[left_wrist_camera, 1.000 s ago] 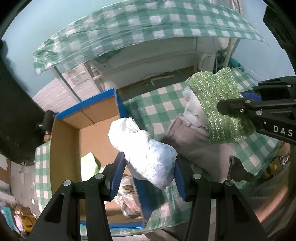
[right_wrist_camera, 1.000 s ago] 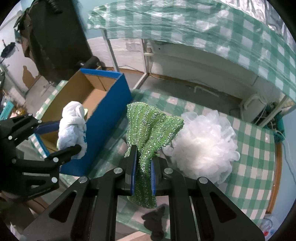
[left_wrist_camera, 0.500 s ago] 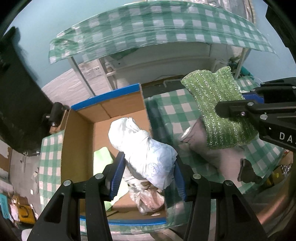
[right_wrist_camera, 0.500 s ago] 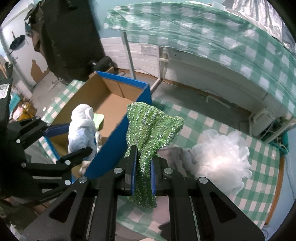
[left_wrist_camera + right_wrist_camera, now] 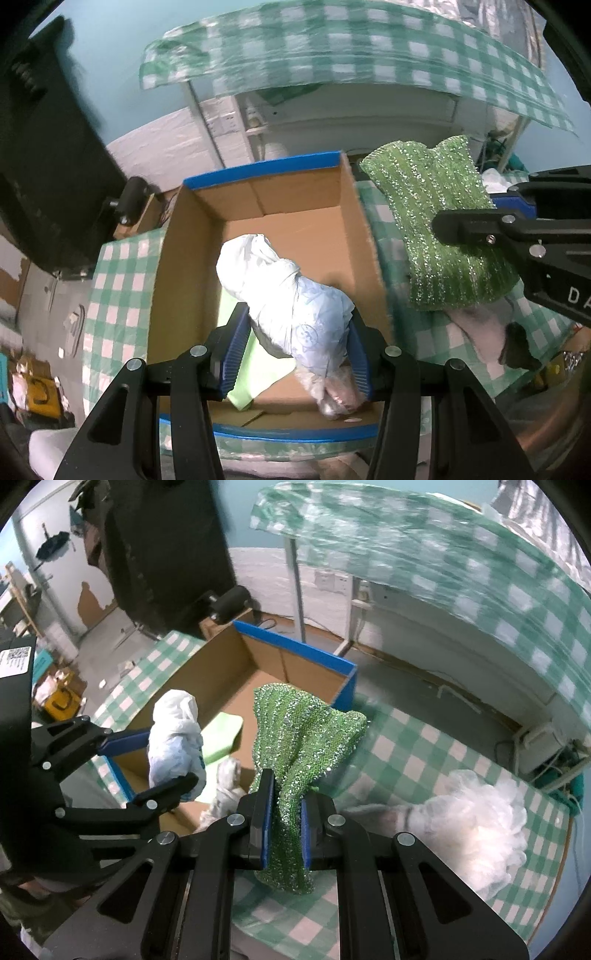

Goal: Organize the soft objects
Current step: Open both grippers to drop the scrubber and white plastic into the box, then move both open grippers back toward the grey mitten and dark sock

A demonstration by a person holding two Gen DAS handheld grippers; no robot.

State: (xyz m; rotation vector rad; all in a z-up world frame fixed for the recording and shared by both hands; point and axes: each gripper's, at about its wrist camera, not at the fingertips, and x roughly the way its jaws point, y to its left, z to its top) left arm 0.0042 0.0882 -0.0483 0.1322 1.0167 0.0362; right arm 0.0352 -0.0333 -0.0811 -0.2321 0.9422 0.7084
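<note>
White bundle (image 5: 291,295) | your left gripper (image 5: 295,354) grips it directly above the cardboard box (image 5: 258,206), long axis forward | green cloth (image 5: 299,738) pinched in your right gripper (image 5: 284,823), beside box rim.

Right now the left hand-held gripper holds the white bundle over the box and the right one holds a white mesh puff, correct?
Not quite. The right hand-held gripper holds the green sparkly cloth, as the right wrist view shows; the white mesh puff lies on the checked table. The left hand-held gripper does hold the white bundle over the box.
</note>
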